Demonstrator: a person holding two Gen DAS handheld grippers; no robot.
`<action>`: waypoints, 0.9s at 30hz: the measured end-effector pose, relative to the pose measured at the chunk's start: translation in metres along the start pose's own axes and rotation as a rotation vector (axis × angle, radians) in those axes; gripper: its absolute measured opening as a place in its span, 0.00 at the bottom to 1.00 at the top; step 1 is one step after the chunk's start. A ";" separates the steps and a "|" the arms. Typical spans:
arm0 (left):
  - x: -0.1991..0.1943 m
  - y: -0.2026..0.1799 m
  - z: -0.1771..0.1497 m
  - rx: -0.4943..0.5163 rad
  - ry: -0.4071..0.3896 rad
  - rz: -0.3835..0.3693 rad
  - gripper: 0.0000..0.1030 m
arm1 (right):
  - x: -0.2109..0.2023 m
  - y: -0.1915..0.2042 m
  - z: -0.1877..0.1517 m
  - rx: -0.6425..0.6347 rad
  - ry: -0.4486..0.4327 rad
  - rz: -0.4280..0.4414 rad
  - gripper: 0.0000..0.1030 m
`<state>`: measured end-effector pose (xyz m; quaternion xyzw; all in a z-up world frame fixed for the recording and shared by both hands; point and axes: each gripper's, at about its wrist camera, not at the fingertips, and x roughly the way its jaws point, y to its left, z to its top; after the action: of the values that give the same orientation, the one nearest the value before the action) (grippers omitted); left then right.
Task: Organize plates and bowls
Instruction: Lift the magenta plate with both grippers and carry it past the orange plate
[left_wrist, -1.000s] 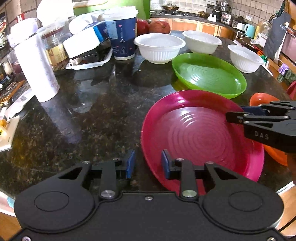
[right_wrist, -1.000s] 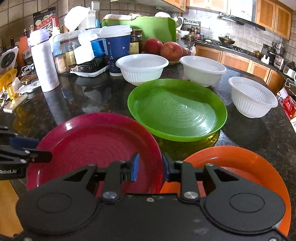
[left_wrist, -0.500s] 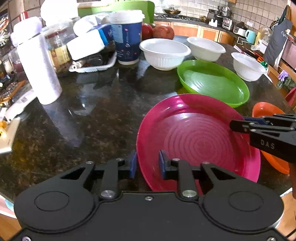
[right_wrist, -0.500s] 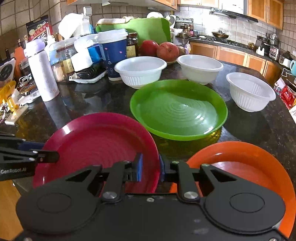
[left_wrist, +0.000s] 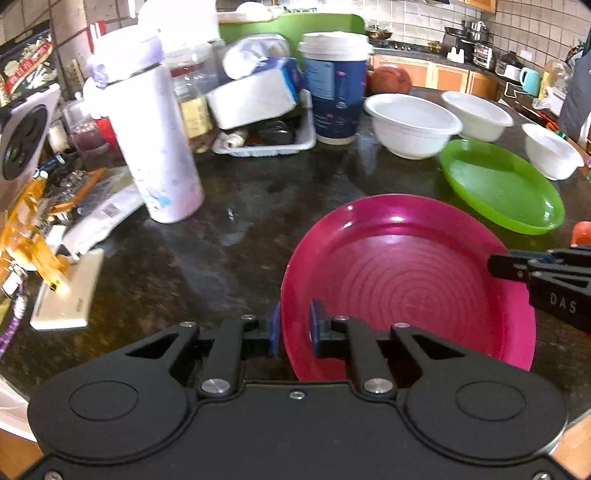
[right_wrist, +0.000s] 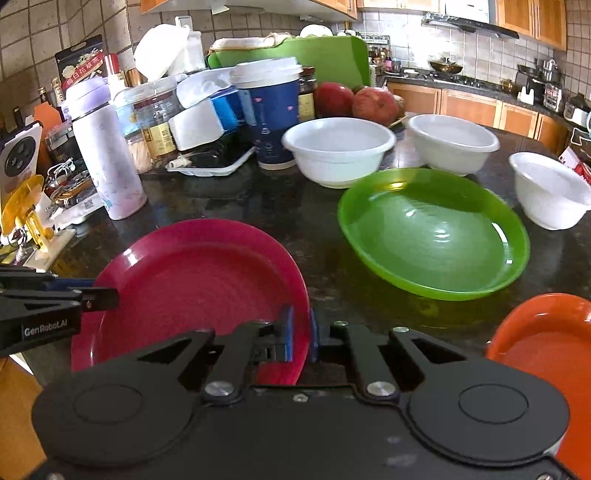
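A magenta plate is held above the dark counter, tilted. My left gripper is shut on its left rim. My right gripper is shut on its right rim. Each gripper shows from the side in the other's view: the right, the left. A green plate lies on the counter behind, an orange plate at the near right. Three white bowls stand beyond: left, middle, right.
Clutter fills the back left: a white-lilac bottle, a blue cup with white lid, a tray with boxes, jars, red fruit. A yellow stand and cards sit at the left edge.
Both grippers closed on the magenta plate's rims and lifted it. Both views swung left, so the orange plate slid toward the right edge.
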<state>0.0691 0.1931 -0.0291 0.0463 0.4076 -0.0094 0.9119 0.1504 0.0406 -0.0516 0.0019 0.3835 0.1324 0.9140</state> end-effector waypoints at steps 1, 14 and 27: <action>0.001 0.004 0.001 0.005 -0.007 0.005 0.21 | 0.003 0.004 0.001 0.003 0.003 -0.001 0.11; 0.014 0.038 0.008 0.056 -0.023 -0.020 0.21 | 0.021 0.033 0.006 0.081 0.016 -0.030 0.11; -0.009 0.047 0.013 0.032 -0.142 -0.066 0.47 | -0.004 0.030 -0.001 0.129 -0.152 -0.128 0.42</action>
<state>0.0756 0.2383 -0.0103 0.0465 0.3430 -0.0492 0.9369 0.1395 0.0685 -0.0464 0.0463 0.3199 0.0483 0.9451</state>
